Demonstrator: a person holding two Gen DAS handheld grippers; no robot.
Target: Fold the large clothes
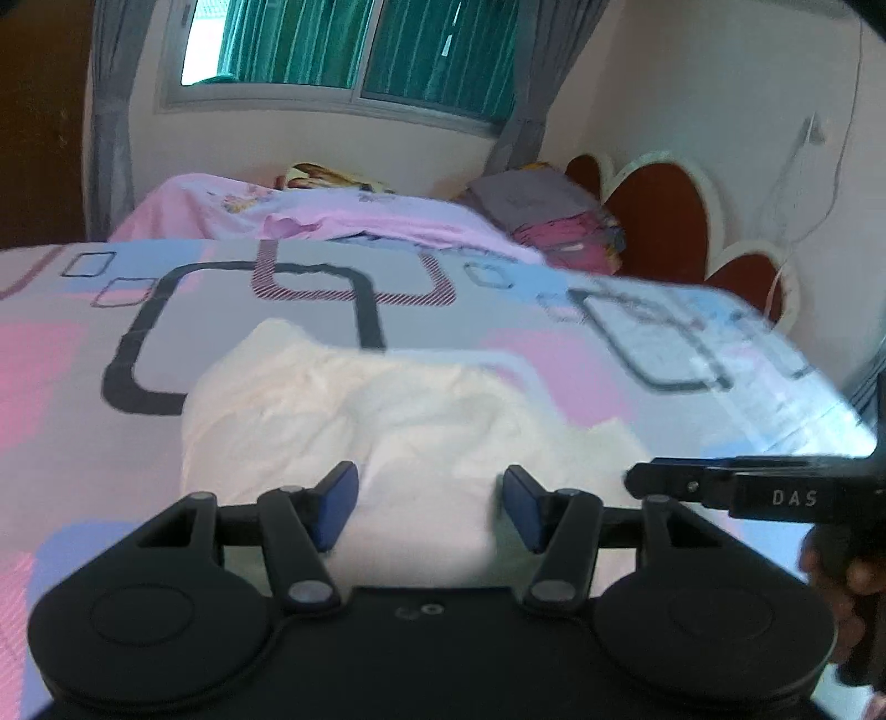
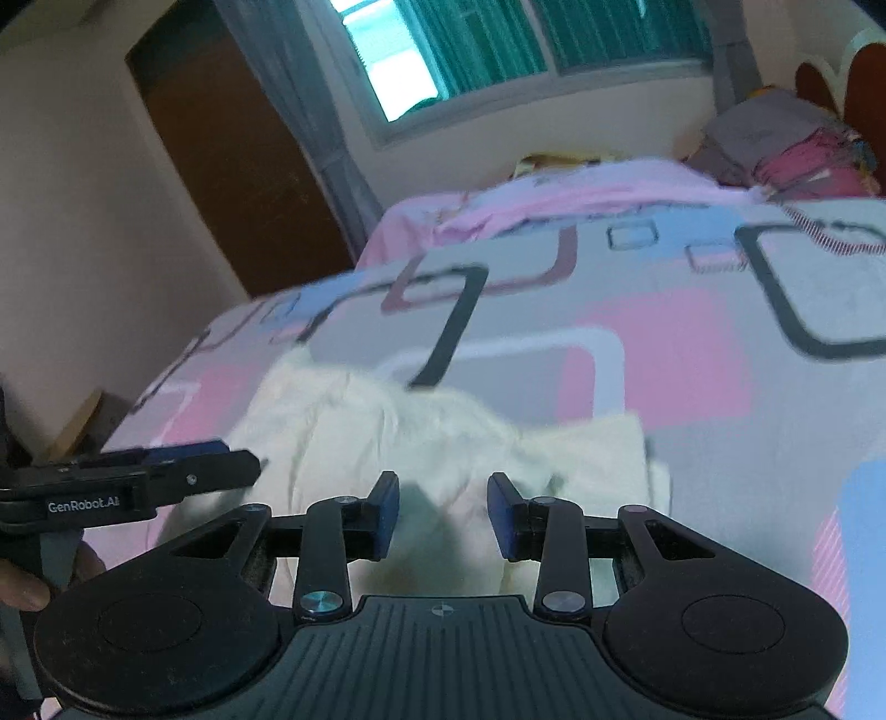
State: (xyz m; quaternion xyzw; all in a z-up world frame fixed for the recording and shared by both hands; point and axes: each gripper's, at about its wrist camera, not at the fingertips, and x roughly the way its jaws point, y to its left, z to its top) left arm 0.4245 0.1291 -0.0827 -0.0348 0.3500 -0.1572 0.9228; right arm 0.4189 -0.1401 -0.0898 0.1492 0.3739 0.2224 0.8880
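Note:
A white garment (image 1: 387,421) lies bunched on the patterned bedsheet (image 1: 83,360); it also shows in the right wrist view (image 2: 443,443). My left gripper (image 1: 429,507) is open just above the garment's near edge, with nothing between its blue pads. My right gripper (image 2: 443,518) is open above the garment's near right part, also empty. The right gripper's fingers (image 1: 686,484) show at the right edge of the left wrist view. The left gripper's fingers (image 2: 194,471) show at the left of the right wrist view.
A pink blanket (image 1: 332,216) and stacked folded clothes (image 1: 554,221) lie at the far side of the bed. A red and white headboard (image 1: 664,221) stands at the right. A window with green curtains (image 1: 343,44) is behind, and a brown door (image 2: 232,166) at the left.

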